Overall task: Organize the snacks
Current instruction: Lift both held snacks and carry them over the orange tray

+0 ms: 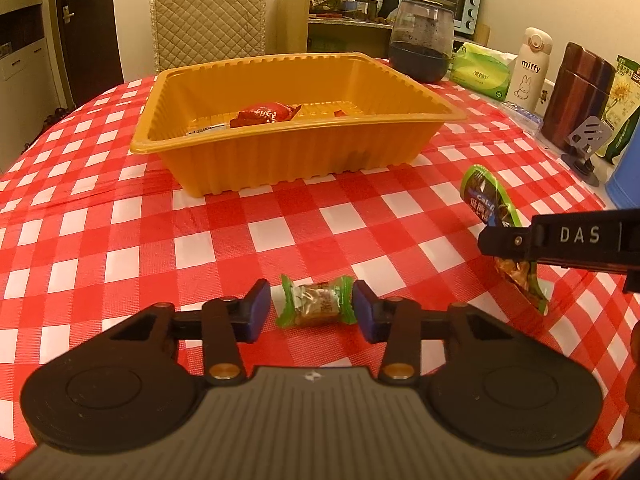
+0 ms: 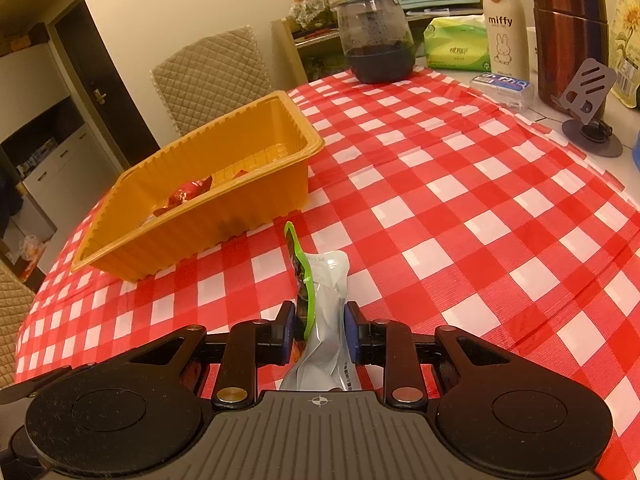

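Low in the left wrist frame, the left gripper (image 1: 312, 310) straddles a green-wrapped candy (image 1: 318, 301), pads unclenched. Right gripper (image 2: 318, 332) clenches a green pouch (image 2: 320, 300); open checkered cloth (image 2: 460, 184) separates it from the orange tray (image 2: 200, 216).

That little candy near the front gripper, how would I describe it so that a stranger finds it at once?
Start at the orange tray on the red checked tablecloth and come toward the near edge. The small candy lies flat between the open fingers of the left gripper. Unlike the long green pouch in the right gripper, it is short, brown-centred, with twisted green ends.
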